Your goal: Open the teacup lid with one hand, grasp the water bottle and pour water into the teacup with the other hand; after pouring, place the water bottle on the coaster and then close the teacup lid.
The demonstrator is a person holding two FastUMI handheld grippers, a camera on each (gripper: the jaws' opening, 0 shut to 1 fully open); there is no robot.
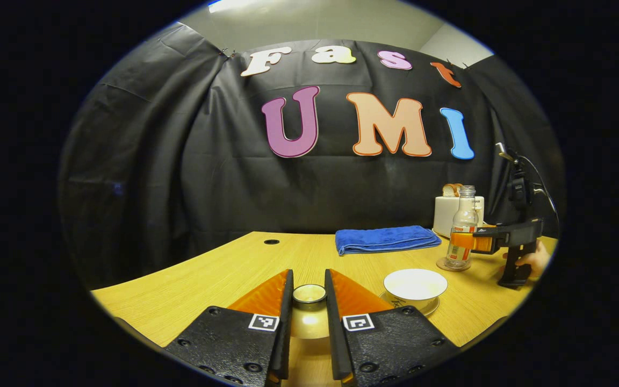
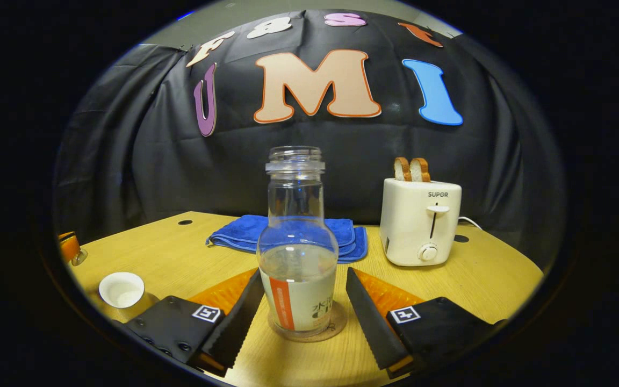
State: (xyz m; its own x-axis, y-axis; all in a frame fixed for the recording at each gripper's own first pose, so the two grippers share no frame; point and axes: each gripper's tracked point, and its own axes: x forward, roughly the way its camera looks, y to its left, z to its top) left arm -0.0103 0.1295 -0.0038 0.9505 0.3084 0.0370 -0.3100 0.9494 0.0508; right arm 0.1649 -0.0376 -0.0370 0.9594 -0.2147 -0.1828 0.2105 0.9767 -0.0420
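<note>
The left gripper [image 1: 309, 301] clasps the small round teacup lid [image 1: 309, 294] above the wooden table [image 1: 191, 279]; the open white teacup [image 1: 415, 285] sits just to its right; the right gripper [image 2: 304, 306] is released around the upright clear water bottle [image 2: 297, 252] on its round cork coaster [image 2: 336, 322].

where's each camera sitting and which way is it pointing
Left gripper view: rides the left gripper, low over the table, facing the booth's wall; its own fingers hold the teacup lid, teacup ahead-right, and the other gripper with a hand farther off.
Right gripper view: rides the right gripper, facing the wall; its fingers flank the water bottle on the coaster, without touching.
Shared: bottle, teacup, blue towel, toaster, table.
</note>
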